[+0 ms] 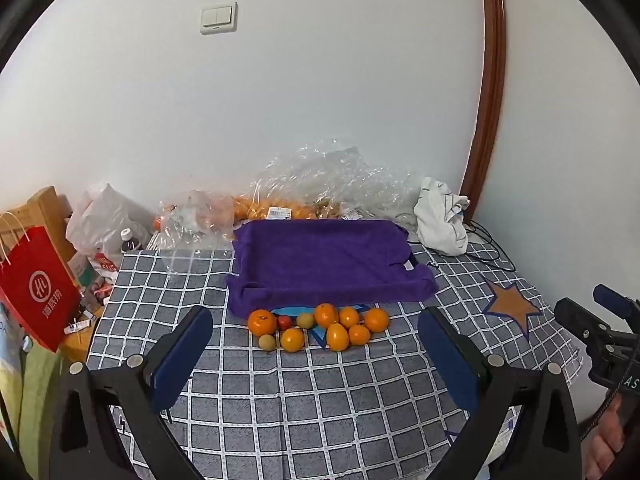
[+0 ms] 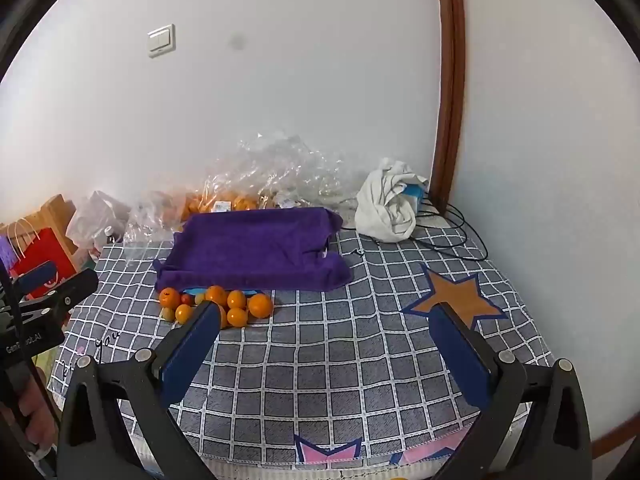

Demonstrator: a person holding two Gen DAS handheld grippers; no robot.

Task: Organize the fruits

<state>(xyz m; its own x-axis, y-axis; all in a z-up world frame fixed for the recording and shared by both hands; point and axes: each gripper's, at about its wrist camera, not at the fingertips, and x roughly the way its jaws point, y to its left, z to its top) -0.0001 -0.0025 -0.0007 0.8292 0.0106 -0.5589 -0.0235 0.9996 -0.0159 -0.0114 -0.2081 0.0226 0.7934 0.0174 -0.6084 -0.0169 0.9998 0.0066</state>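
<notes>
two sets of tongs — left gripper [image 1: 316, 320] and right gripper [image 2: 324, 312] — spread wide, empty; fruits [image 1: 320, 326] at twelve o'clock of the left.

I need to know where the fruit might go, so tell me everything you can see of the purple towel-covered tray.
The purple towel is a deep violet, fuzzy terry-looking cloth, draped over something shallow and rectangular, so its edges stand up like a raised rim around a sunken, empty middle. A small white tag shows near its right front corner. It lies flat on the checked grey cloth, with crumpled clear plastic bags right behind it and the cluster of fruit along its front edge. Neither gripper touches it.
</notes>
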